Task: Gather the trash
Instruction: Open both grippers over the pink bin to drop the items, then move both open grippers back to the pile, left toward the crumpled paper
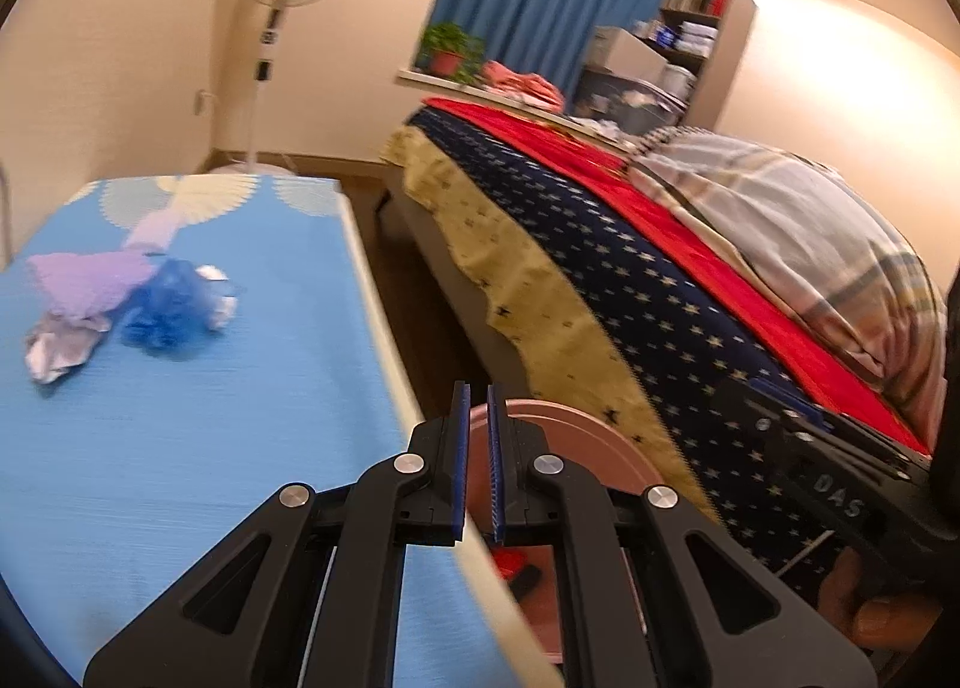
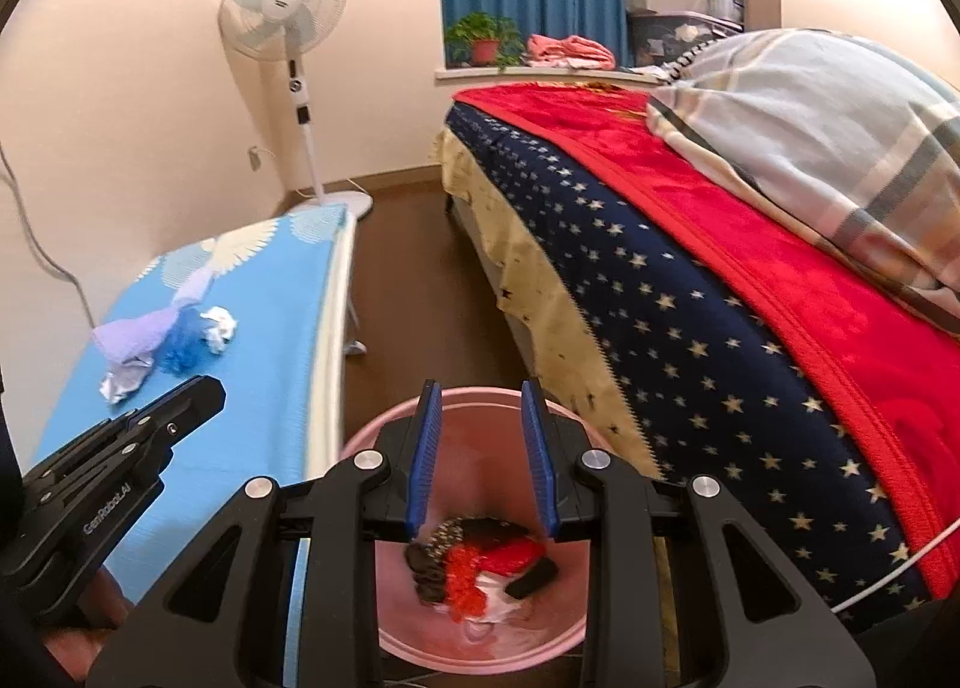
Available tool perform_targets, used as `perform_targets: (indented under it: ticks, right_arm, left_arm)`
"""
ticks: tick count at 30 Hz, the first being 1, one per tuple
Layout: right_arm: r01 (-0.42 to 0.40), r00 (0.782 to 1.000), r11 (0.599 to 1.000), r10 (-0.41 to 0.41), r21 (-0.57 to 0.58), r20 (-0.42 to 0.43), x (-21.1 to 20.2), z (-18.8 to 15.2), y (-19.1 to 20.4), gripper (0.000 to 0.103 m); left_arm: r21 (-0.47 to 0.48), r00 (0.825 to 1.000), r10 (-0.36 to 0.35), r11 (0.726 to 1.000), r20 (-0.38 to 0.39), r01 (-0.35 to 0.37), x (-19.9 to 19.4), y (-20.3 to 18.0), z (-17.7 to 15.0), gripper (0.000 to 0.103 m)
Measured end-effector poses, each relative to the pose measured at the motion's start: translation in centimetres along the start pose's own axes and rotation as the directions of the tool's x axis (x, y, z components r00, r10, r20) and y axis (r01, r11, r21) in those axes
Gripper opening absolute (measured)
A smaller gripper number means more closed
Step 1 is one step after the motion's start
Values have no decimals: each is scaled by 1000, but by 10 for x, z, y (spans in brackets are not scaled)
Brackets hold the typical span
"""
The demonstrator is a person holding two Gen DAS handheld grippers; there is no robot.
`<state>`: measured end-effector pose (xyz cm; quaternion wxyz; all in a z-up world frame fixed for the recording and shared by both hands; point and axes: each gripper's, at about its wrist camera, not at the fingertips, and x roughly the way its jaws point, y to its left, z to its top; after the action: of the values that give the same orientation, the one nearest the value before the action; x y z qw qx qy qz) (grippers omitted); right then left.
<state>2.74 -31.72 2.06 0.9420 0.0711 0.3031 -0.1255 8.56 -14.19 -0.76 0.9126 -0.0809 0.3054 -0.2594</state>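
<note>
Crumpled scraps (image 2: pixel 165 343) in purple, blue and white, heaped together on the blue table (image 2: pixel 258 364). More red, black and white bits (image 2: pixel 480 571) down in the pink bin (image 2: pixel 384 436) on the floor between table and bed (image 2: pixel 690 298). Right gripper (image 2: pixel 482 460) above the bin, jaws apart, holding nothing. Left gripper (image 1: pixel 477 463) over the table edge, jaws nearly together, nothing between.

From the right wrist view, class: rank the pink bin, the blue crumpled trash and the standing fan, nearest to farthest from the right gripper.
1. Pink bin, directly below the right gripper.
2. Blue crumpled trash, left, on the blue table.
3. Standing fan, far left, against the wall.
</note>
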Motion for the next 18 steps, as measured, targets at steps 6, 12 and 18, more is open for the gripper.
perform_targets:
  ticks: [6,12,18]
  right_arm:
    - [-95,995,996,95,-2,36,8,3,26,29]
    - [-205,977,978,207,-37,59,26,3,64,29]
    - [-301,950,953,304,-39,68,48,8,100,29]
  left_arm:
    - [-81,993,114,991,38,-111,-13,40,3,5]
    - [-169,964,253,957,77,-237,-29,85,5,5]
    - [-222,911,401,901,101,-372,-43,120,7,5]
